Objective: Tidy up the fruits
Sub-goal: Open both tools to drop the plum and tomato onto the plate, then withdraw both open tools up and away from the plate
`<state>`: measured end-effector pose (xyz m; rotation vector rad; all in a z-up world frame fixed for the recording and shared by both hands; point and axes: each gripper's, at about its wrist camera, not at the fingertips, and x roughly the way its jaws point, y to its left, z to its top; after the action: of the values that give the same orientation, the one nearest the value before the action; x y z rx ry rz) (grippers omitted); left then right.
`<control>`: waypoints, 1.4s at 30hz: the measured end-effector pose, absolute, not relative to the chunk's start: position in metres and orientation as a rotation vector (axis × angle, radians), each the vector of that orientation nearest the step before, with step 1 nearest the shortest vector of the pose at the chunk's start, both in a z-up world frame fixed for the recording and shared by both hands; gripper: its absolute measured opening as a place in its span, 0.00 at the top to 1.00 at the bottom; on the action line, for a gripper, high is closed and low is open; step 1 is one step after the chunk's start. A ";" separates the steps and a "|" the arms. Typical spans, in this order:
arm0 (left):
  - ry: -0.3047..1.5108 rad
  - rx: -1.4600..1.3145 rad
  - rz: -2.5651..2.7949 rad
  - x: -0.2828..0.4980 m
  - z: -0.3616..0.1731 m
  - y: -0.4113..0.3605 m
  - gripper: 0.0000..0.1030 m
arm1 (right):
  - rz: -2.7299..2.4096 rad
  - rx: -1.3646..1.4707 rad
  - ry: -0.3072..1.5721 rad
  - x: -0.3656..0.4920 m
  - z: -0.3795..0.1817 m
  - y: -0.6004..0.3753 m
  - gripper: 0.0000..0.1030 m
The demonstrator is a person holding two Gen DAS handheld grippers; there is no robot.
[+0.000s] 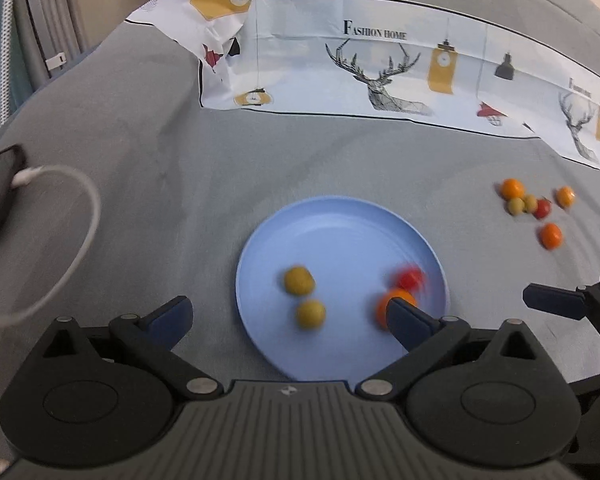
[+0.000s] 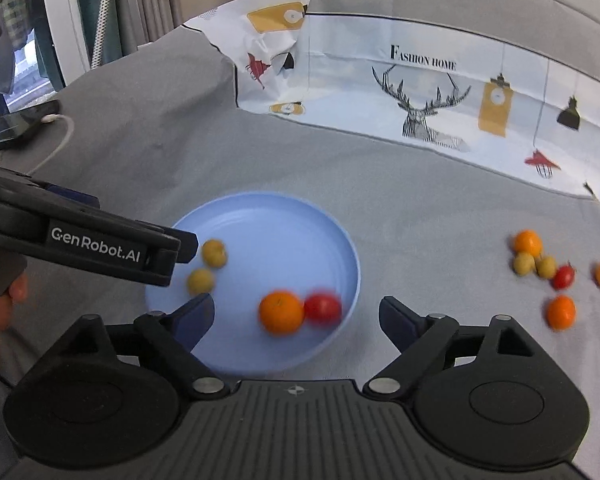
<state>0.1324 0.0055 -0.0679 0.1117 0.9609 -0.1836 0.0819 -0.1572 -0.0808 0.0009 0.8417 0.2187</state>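
four fruits lie in the blue plate; both grippers' jaws stand apart, holding nothing

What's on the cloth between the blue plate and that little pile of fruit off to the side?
Nothing: in the right wrist view only bare grey cloth lies between the plate and the fruit pile.
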 end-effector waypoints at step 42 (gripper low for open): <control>0.773 0.098 -0.145 -0.041 0.025 0.001 0.00 | 0.128 -0.029 0.552 -0.108 0.017 -0.169 0.03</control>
<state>-0.0412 0.0010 0.0247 0.0975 0.7729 -0.1449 -0.1075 -0.1694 0.0169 -0.0294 0.5521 0.1279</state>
